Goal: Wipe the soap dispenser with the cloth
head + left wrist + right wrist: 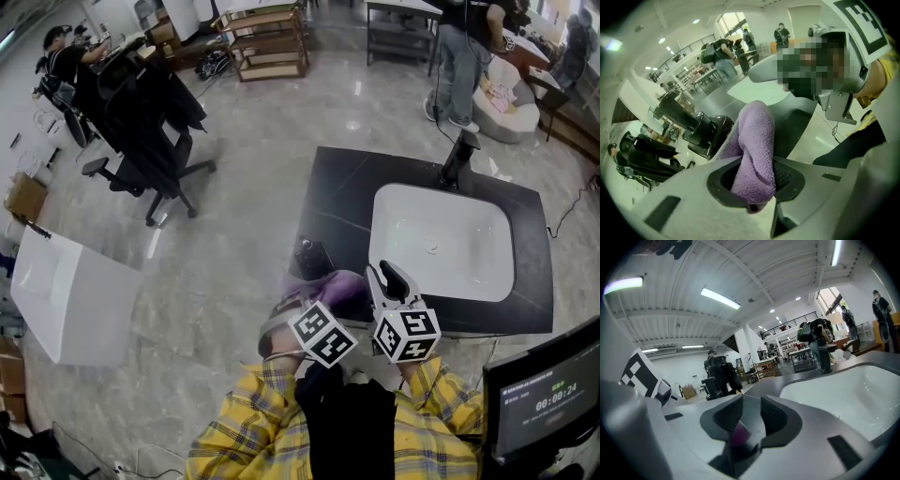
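A purple cloth (754, 154) is pinched in my left gripper (754, 187), which is shut on it and tilts steeply down. The cloth (335, 286) bunches over the counter's near left corner. Just beyond it stands the black soap dispenser (312, 258); in the left gripper view the dispenser (705, 133) is left of the cloth and close to it, and I cannot tell if they touch. My right gripper (389, 279) hovers beside the cloth at the sink's near edge. Its jaws (752, 413) stand slightly apart and open, with only a purple sliver low in the gap.
The black counter (337, 202) holds a white sink (450, 244) with a black faucet (459, 157) behind it. A monitor (548, 403) stands at the lower right. On the floor to the left are an office chair (150, 141) and a white panel (70, 295). People stand further back.
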Demonstrator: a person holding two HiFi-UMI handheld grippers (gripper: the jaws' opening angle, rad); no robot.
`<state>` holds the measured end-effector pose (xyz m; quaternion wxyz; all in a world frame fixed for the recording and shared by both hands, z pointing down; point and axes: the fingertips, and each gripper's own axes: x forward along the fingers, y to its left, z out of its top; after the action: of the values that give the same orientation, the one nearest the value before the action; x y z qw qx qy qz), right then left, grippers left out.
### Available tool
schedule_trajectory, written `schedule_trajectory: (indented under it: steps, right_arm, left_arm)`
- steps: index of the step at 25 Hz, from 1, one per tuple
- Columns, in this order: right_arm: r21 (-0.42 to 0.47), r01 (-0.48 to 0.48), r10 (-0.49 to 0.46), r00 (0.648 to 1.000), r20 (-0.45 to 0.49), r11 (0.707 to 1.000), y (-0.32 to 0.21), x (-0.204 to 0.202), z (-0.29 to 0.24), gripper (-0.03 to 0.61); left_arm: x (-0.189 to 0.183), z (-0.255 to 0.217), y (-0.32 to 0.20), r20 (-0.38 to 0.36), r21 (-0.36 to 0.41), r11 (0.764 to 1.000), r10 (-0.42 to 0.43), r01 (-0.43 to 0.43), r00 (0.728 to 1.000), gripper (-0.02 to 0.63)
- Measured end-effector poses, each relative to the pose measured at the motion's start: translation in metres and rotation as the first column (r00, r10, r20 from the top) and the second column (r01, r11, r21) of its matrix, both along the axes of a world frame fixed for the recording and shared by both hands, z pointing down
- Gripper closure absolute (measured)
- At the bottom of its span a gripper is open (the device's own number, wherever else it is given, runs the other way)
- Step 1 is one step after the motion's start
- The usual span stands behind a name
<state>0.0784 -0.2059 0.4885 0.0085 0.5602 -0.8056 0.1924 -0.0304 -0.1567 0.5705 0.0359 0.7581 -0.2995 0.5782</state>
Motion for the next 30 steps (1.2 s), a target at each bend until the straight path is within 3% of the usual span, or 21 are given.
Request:
schedule_trajectory:
  steps: [4,7,12,17,20,24,30]
  right_arm:
    - [0.003,-0.007,0.007,1.0,-0.011,1.0,-0.002,0.003,-0.002,0.472]
    - [0.017,0.027,-0.026,0.999,-0.028,0.999,-0.002,0.002,-0.007,0.477]
    - [0.058,0.176,-0.172,0.983,-0.066,0.983,-0.009,-0.017,-0.019,0.48]
    - [0.079,0.285,-0.282,0.958,-0.044,0.955,-0.018,-0.039,-0.029,0.479]
    - [0.093,0.379,-0.379,0.925,-0.014,0.921,-0.02,-0.053,-0.031,0.479]
    - [0.114,0.499,-0.5,0.866,-0.026,0.859,-0.022,-0.075,-0.035,0.47]
    - [0.1,0.655,-0.649,0.756,-0.083,0.749,-0.026,-0.109,-0.028,0.402]
  left_arm:
    - [0.0,0.003,0.001,-0.024,-0.104,0.995,0.007,-0.01,1.0,0.528]
    - [0.002,0.0,0.005,-0.051,-0.131,0.99,0.046,-0.052,0.998,0.528]
    - [0.002,-0.022,0.012,-0.208,-0.067,0.996,0.047,-0.063,0.977,0.528]
    - [-0.011,-0.054,0.017,-0.35,0.044,0.999,0.008,0.008,0.937,0.528]
    - [-0.022,-0.072,0.024,-0.471,0.065,0.994,-0.044,0.085,0.881,0.528]
    - [-0.041,-0.098,0.028,-0.634,0.026,0.982,-0.128,0.186,0.763,0.528]
    - [-0.072,-0.116,0.024,-0.78,-0.007,0.954,-0.193,0.3,0.595,0.528]
